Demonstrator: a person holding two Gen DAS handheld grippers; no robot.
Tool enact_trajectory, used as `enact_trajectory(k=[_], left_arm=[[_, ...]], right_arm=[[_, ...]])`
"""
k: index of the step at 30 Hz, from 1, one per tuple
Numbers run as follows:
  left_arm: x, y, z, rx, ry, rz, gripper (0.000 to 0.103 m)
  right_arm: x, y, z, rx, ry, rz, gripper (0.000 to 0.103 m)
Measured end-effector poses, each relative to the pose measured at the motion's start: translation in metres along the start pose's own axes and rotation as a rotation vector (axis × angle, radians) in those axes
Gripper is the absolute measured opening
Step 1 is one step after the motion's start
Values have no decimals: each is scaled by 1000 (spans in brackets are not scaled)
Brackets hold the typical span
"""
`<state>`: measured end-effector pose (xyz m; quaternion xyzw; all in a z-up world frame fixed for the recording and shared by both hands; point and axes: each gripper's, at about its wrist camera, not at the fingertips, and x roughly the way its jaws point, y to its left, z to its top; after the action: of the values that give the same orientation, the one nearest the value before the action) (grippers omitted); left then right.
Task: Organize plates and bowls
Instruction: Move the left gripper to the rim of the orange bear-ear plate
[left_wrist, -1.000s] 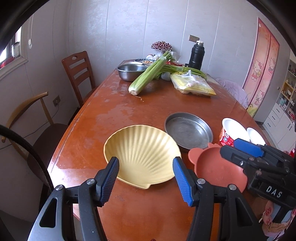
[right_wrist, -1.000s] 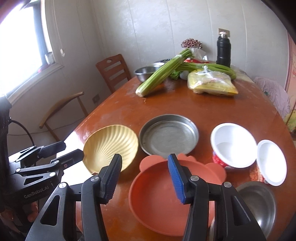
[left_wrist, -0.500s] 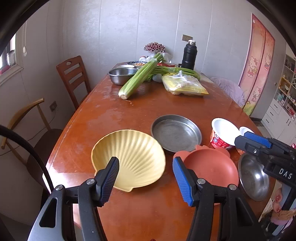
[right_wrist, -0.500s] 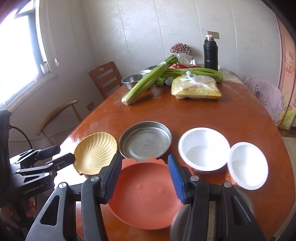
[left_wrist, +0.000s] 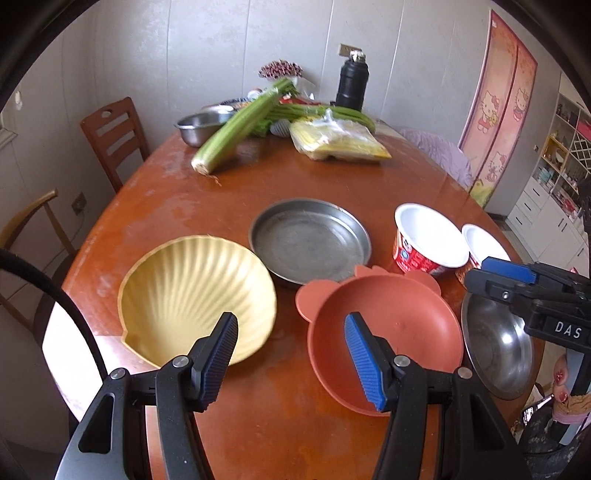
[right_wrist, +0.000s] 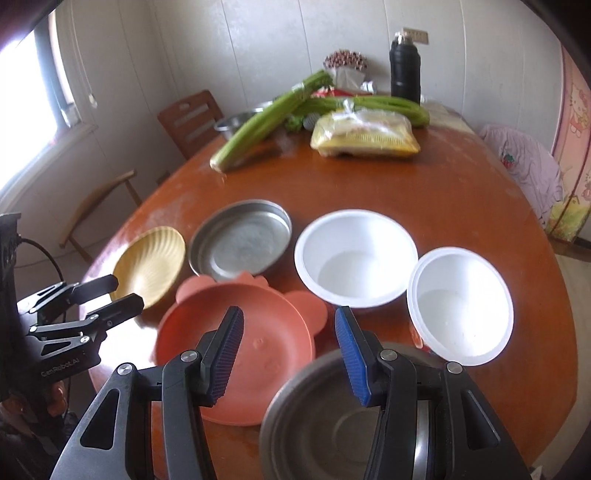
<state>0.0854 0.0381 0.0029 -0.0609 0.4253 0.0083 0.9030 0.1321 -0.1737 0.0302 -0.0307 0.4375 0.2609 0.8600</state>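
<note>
A yellow shell-shaped plate (left_wrist: 195, 291) (right_wrist: 151, 264), a flat steel pan (left_wrist: 308, 242) (right_wrist: 240, 240), an orange bear-eared plate (left_wrist: 384, 332) (right_wrist: 236, 347), a steel bowl (left_wrist: 495, 347) (right_wrist: 328, 424) and two white paper bowls (right_wrist: 356, 262) (right_wrist: 460, 304) lie on the near half of the brown table (left_wrist: 332, 184). My left gripper (left_wrist: 291, 354) is open and empty, above the table between the yellow and orange plates. My right gripper (right_wrist: 288, 350) is open and empty, above the orange plate and the steel bowl.
Celery (left_wrist: 240, 127), a yellow bag (left_wrist: 336, 142), a steel basin (left_wrist: 201, 127) and a black flask (left_wrist: 351, 83) lie at the table's far end. Wooden chairs (left_wrist: 110, 136) stand to the left. A lilac cushion (right_wrist: 524, 162) is at the right.
Both grippers have drawn back and shifted right. The steel bowl and the second white bowl have come into view. Both grippers stay open.
</note>
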Motion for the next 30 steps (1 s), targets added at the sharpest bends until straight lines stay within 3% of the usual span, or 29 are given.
enact_trajectory(k=[10, 24, 30], left_arm=[[23, -11, -6, 6, 62, -41, 60], [43, -12, -11, 10, 124, -67, 60], [48, -9, -12, 0, 136, -67, 60]], right_arm=[[38, 4, 1, -65, 123, -26, 54], [74, 6, 10, -116, 206, -104, 53], [84, 15, 10, -154, 213, -134, 46]])
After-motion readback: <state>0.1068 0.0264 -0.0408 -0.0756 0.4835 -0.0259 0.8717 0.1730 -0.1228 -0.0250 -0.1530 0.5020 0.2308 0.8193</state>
